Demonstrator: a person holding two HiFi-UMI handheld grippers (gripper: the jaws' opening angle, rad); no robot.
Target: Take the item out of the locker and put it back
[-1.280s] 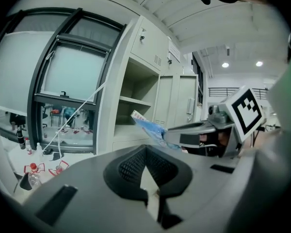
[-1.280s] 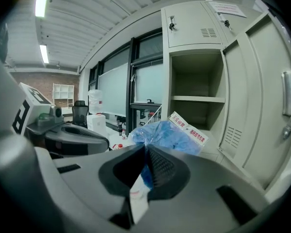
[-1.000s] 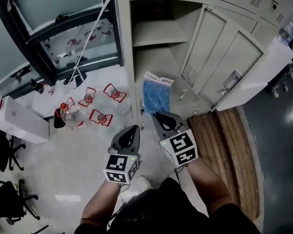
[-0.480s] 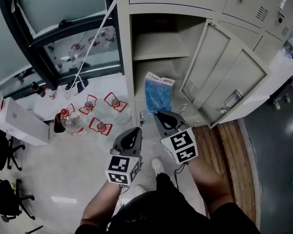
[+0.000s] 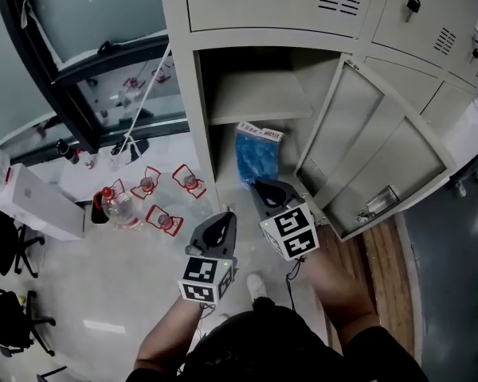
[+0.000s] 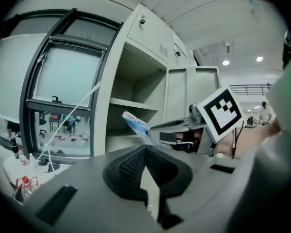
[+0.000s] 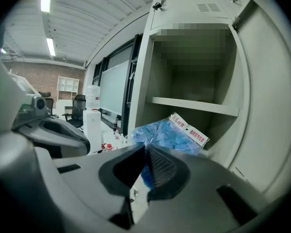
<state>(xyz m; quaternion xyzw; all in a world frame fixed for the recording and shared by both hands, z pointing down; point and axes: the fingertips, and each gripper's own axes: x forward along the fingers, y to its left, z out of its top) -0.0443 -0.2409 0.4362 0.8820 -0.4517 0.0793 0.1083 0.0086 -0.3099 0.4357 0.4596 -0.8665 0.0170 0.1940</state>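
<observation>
Right tool (image 5: pixel 264 188), pointing slightly downward, is clamped on a crinkled blue plastic packet with a white printed header (image 5: pixel 255 156) at the mouth of the open beige metal locker (image 5: pixel 197 118). Left tool (image 5: pixel 221 223) sits alongside, jaws together and empty.

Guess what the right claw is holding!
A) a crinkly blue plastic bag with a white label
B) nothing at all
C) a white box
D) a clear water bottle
A: in the right gripper view, the right claw is pinched shut on the crinkly blue plastic bag with a white label, in front of the open grey metal locker.
</observation>
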